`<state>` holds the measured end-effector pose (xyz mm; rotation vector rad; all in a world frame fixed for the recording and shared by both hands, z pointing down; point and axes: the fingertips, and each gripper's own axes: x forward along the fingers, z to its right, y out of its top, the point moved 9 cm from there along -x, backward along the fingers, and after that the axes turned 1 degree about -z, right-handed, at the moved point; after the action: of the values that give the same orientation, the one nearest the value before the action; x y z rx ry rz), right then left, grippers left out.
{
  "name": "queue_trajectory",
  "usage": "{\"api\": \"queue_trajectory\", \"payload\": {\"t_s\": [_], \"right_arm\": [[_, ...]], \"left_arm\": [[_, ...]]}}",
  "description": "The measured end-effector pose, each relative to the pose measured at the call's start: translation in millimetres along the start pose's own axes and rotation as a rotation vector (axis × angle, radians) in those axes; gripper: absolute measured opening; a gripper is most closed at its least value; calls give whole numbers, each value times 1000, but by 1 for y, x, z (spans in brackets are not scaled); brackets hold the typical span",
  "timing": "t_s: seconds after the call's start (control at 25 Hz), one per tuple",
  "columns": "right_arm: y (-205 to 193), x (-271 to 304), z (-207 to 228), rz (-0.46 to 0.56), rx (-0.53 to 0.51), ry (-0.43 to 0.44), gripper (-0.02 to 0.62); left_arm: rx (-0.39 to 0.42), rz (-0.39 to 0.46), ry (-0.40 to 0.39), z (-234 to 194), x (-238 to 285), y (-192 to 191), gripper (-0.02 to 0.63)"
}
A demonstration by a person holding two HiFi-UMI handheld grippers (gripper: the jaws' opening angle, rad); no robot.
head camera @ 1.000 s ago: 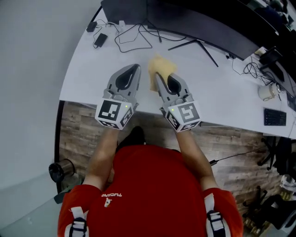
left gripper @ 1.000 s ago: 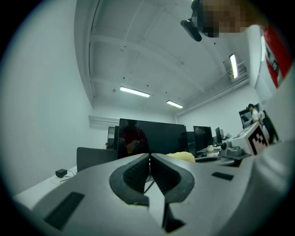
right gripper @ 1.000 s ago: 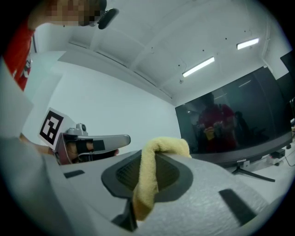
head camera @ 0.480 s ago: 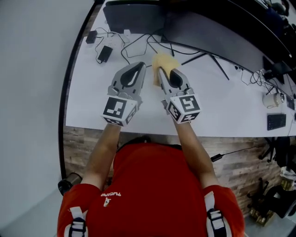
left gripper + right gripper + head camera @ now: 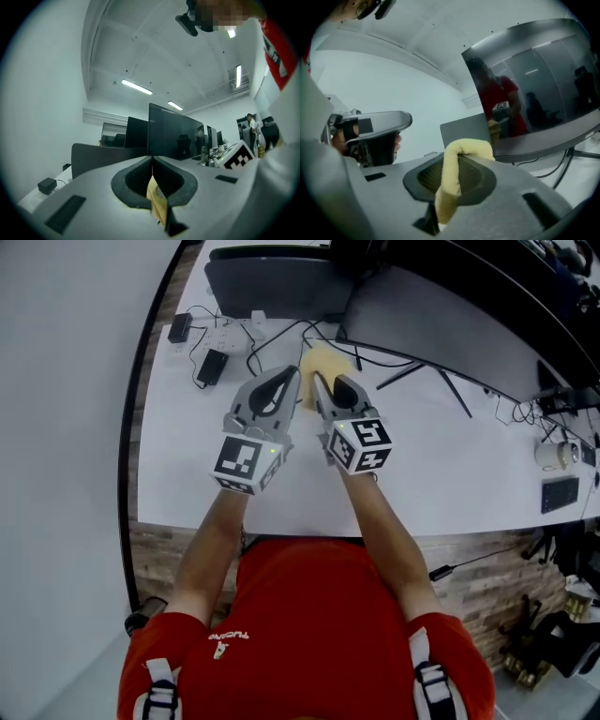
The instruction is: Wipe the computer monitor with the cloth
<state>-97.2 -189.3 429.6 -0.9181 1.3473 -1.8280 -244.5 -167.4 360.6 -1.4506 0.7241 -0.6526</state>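
Right gripper view: yellow fleece cloth (image 5: 451, 187), likely light and limp, clamped at its fold by right gripper (image 5: 461, 152) fingers, a thin edge seemingly pinched by left gripper (image 5: 151, 161); dark curved monitor (image 5: 534, 93) at one o'clock.

**A:** The cloth (image 5: 451, 187) shows a soft, fuzzy yellow nap; the monitor (image 5: 534, 84) has a glossy dark screen, mirror-bright.

**B:** The left gripper (image 5: 152, 161) and right gripper (image 5: 457, 154) have shells of smooth matt grey plastic; their inner pads are black and ribbed; the desk (image 5: 178, 456) is smooth matt white; the floor (image 5: 178, 549) looks like grainy wood plank.
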Motion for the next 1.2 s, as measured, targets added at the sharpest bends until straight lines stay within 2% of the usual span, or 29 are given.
{"api": "queue_trajectory", "payload": {"t_s": [0.48,0.88,1.2], "right_arm": [[-32,67,41,-104,100,12,58],[-46,98,70,-125,231,-30,58],[-38,113,77,-94,259,-48,58]], "left_arm": [[-8,-27,39,-31,41,-15,11],[-26,-57,40,-44,49,-28,11],[-54,-70,31,-47,51,-40,11]]}}
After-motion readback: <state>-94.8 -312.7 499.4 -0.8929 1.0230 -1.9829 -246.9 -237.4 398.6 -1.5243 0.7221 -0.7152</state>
